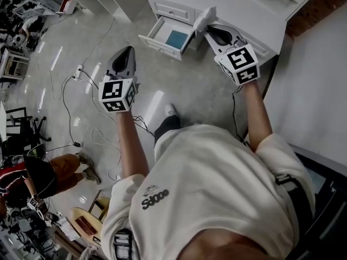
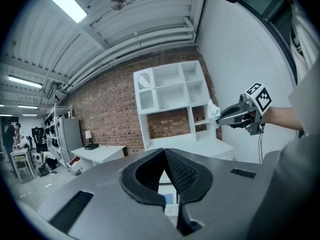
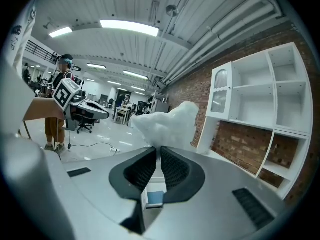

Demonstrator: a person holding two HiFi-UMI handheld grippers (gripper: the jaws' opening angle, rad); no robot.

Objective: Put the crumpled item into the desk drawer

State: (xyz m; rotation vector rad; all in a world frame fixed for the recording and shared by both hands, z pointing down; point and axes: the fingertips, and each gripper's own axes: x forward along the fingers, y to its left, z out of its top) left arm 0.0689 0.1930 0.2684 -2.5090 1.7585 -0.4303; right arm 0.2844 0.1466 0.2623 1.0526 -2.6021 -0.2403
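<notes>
Head view: right gripper (image 1: 206, 29) pinched white crumpled item (image 1: 204, 18) just right of open white desk drawer (image 1: 160, 39); blue flat object (image 1: 177, 38) inside; floor cables (image 1: 64, 91) left; shirt print illegible.
Left gripper view: left gripper (image 2: 164, 153) jaws closed, empty.
Right gripper view: jaws clamped on item.

The drawer (image 1: 161, 46) juts from the desk (image 1: 238, 4) front, a flat item (image 1: 177, 38) lying in it; the crumpled item (image 1: 204, 18), held in the right gripper (image 1: 210, 30), hangs just right of the drawer, the left gripper (image 1: 128, 52) to its left
</notes>
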